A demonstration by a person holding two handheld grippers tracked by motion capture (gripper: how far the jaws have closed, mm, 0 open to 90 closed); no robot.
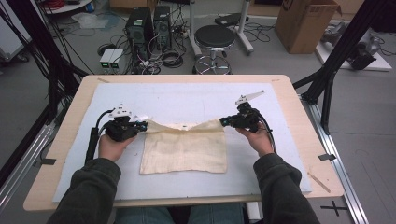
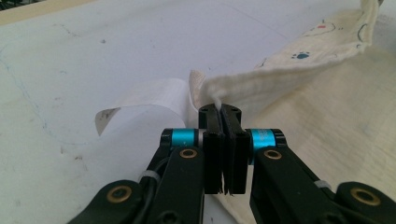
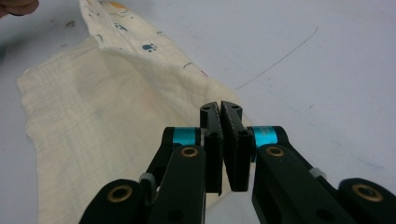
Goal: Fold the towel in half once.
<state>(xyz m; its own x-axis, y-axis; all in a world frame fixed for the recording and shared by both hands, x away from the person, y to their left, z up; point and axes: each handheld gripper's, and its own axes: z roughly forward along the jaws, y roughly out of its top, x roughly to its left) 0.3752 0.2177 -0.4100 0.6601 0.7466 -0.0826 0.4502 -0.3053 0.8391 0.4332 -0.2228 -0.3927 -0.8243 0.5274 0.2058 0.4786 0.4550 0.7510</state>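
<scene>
Left gripper point(image 1: 142, 124) jaws clamped together, right gripper point(image 1: 223, 121) likewise, tips facing inward, forearms apart

beyond the wooden table point(image 1: 70, 116) with its white mat point(image 1: 187, 98), a grey floor point(image 1: 364, 116). just behind the table stands a black stool point(image 1: 214, 39); left of the stool, two computer towers point(image 1: 148, 28) amid cables; right of it, a cardboard box point(image 1: 306, 23).

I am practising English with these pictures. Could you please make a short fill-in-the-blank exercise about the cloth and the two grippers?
1. The left gripper and the right gripper each pinch one far ____ of the cloth.
2. The cloth is ____ in colour.
3. It lies on a white mat over a ____ table.

Missing words: corner; cream; wooden
</scene>
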